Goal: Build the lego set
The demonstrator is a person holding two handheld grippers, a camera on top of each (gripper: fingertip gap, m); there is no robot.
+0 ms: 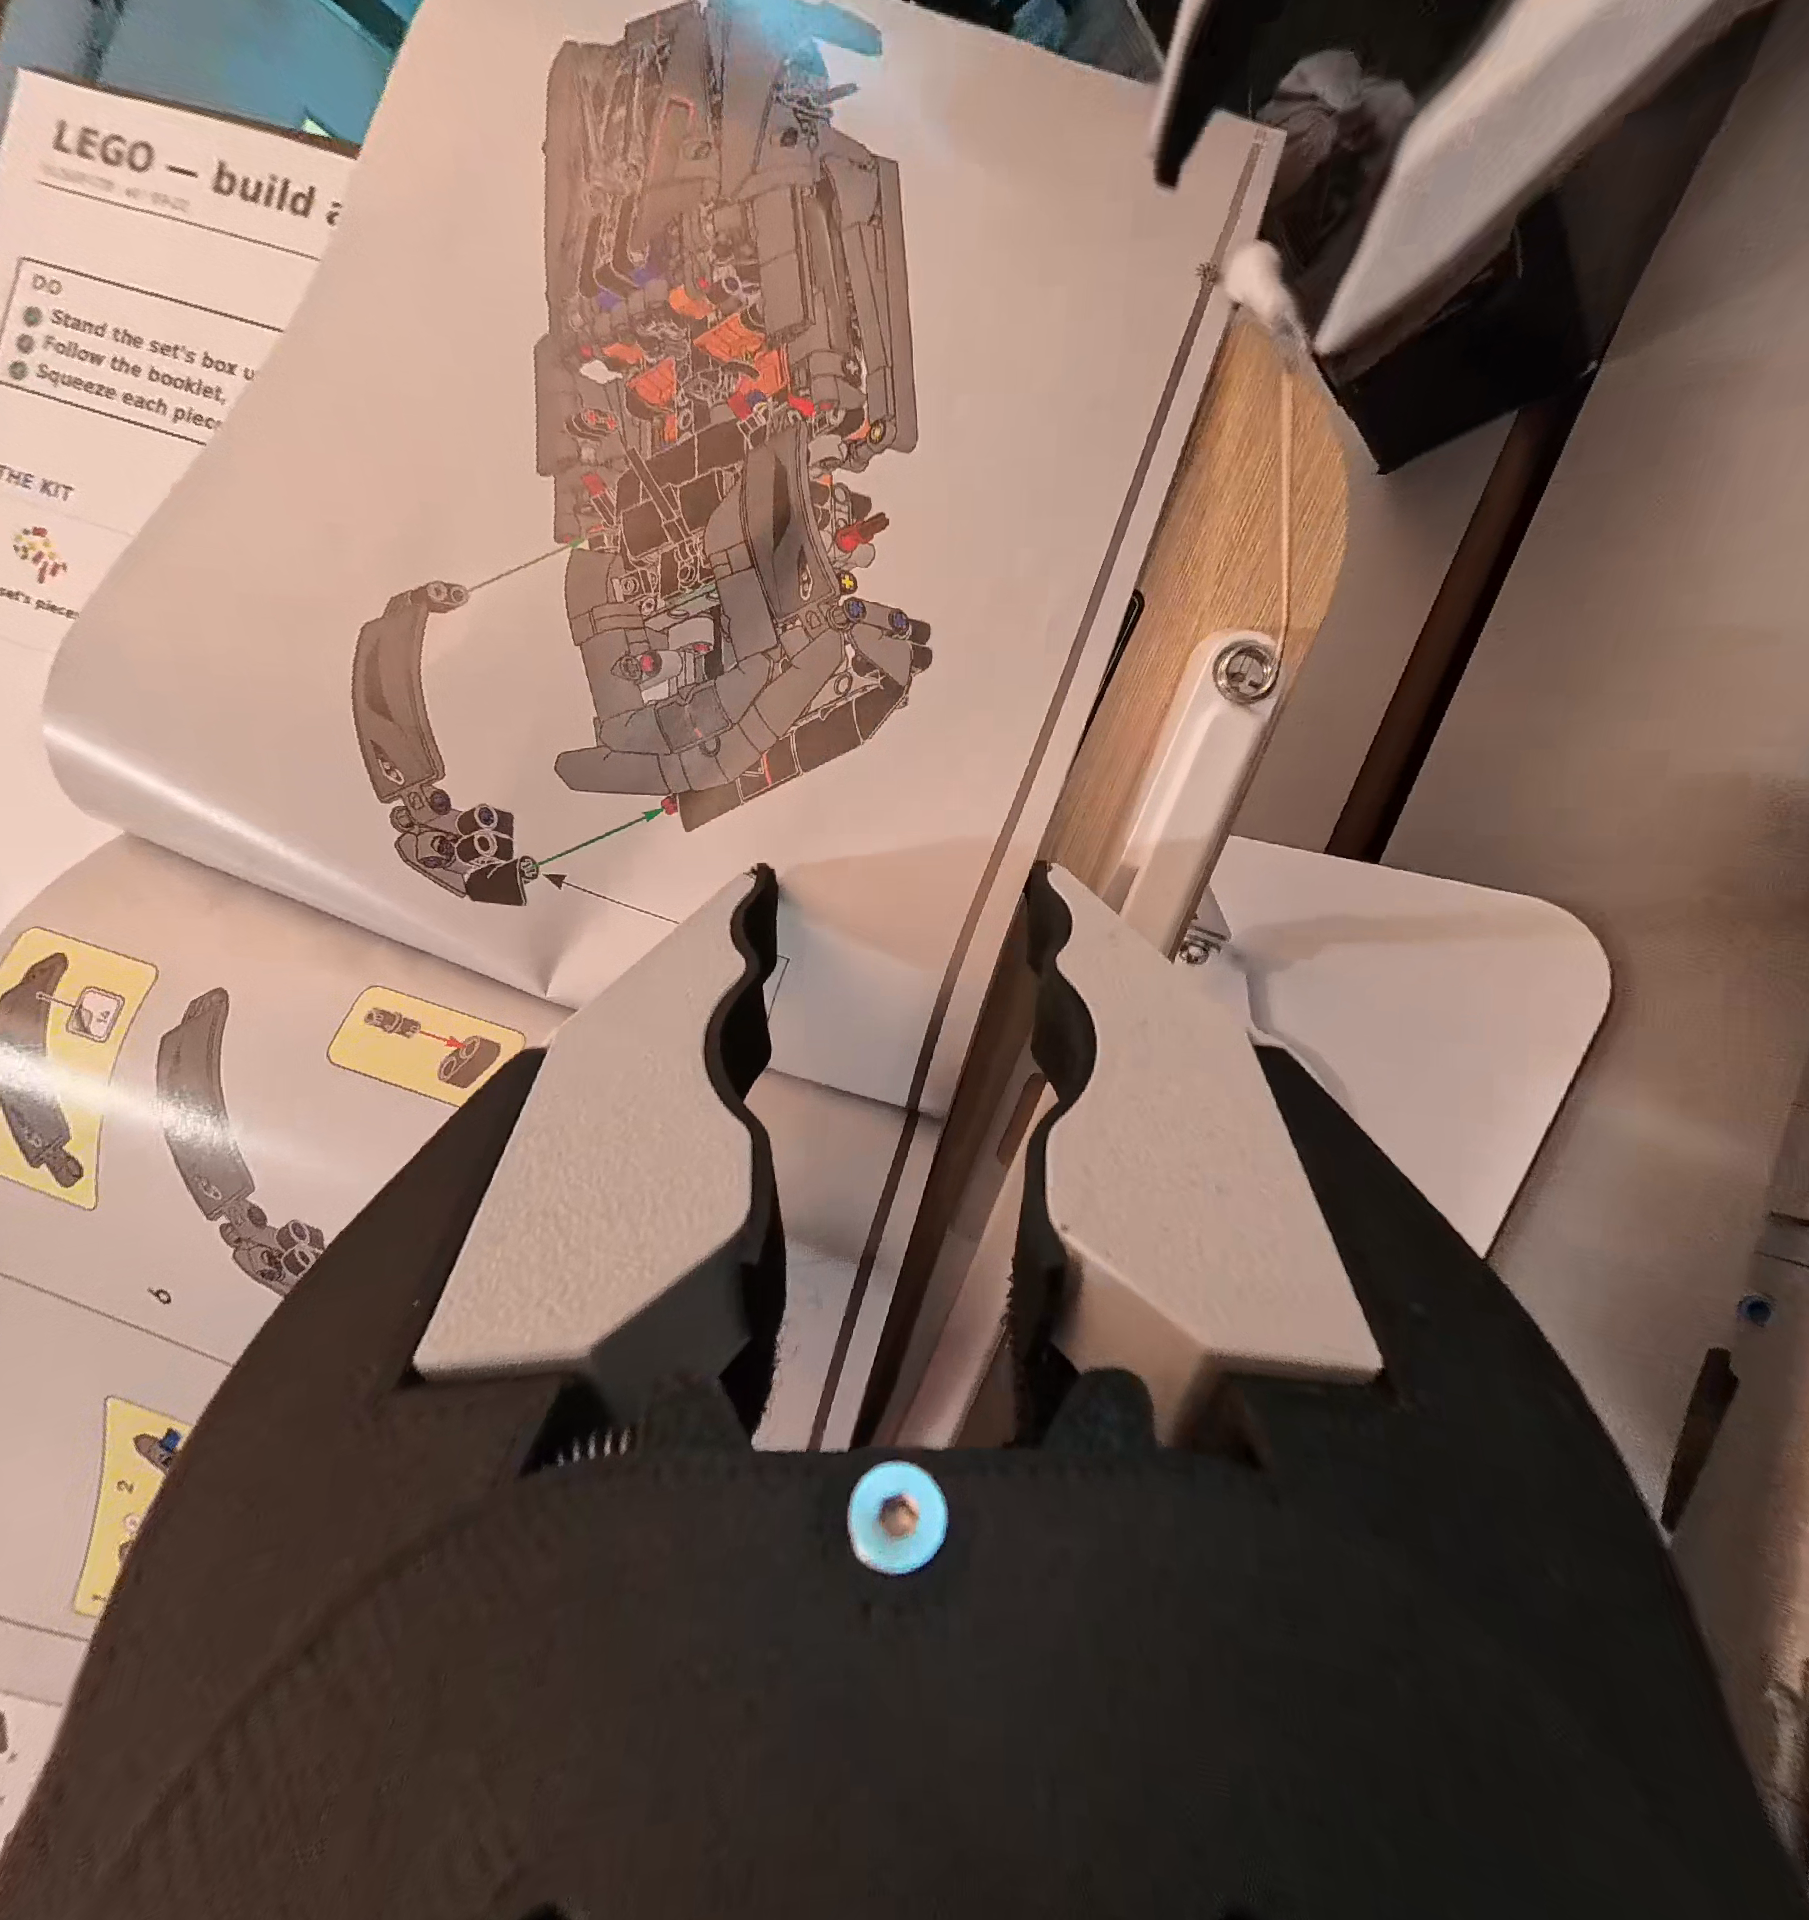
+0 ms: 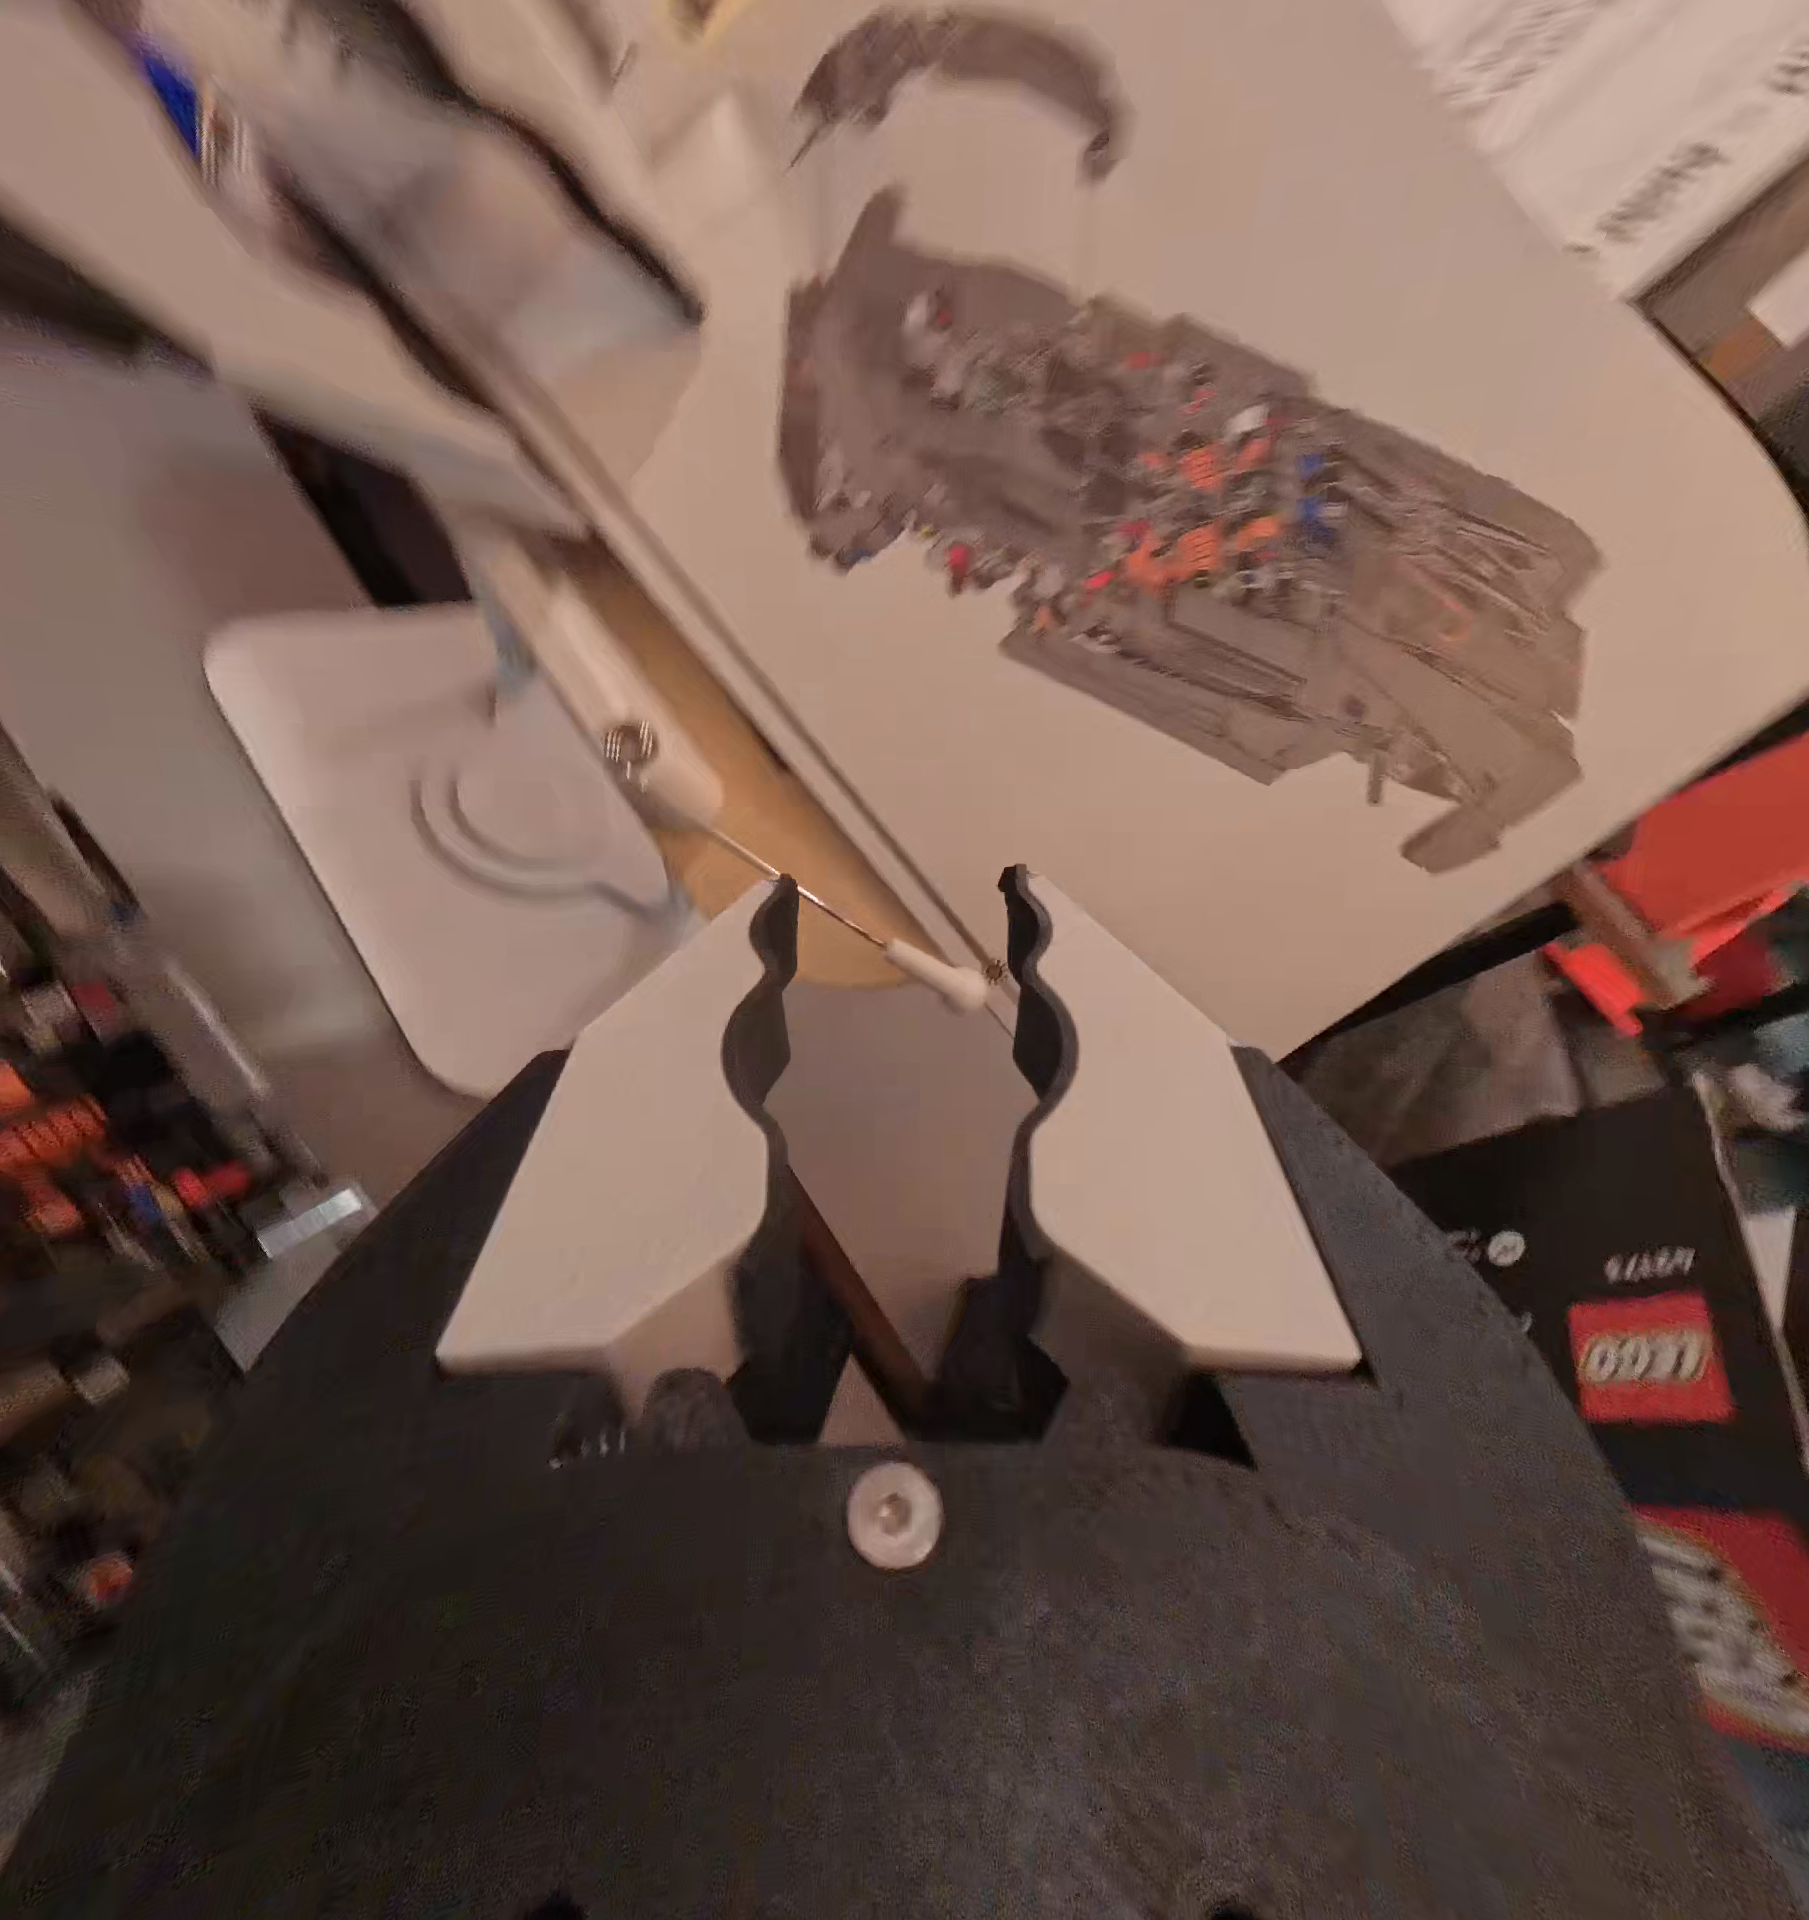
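The open Lego instruction booklet [image 1: 734,416] stands on a wooden holder [image 1: 1222,582], its upper page showing a grey model drawing. My left gripper [image 1: 900,883] is open, and the page's right edge runs between its fingers. My right gripper [image 2: 900,883] is open at the same page's [image 2: 1191,727] corner. The holder's thin string with a white bead [image 2: 947,982] crosses between its fingertips. In the left wrist view the right gripper [image 1: 1253,249] shows at the top right by that bead [image 1: 1258,275]. The right wrist view is blurred.
A printed instruction sheet [image 1: 131,343] lies left of the booklet. The holder's white base plate [image 1: 1419,1060] sits behind it. A dark Lego box [image 2: 1648,1351] and a red-orange part [image 2: 1731,831] are at the right. Several loose orange and dark pieces [image 2: 38,1143] lie at the left.
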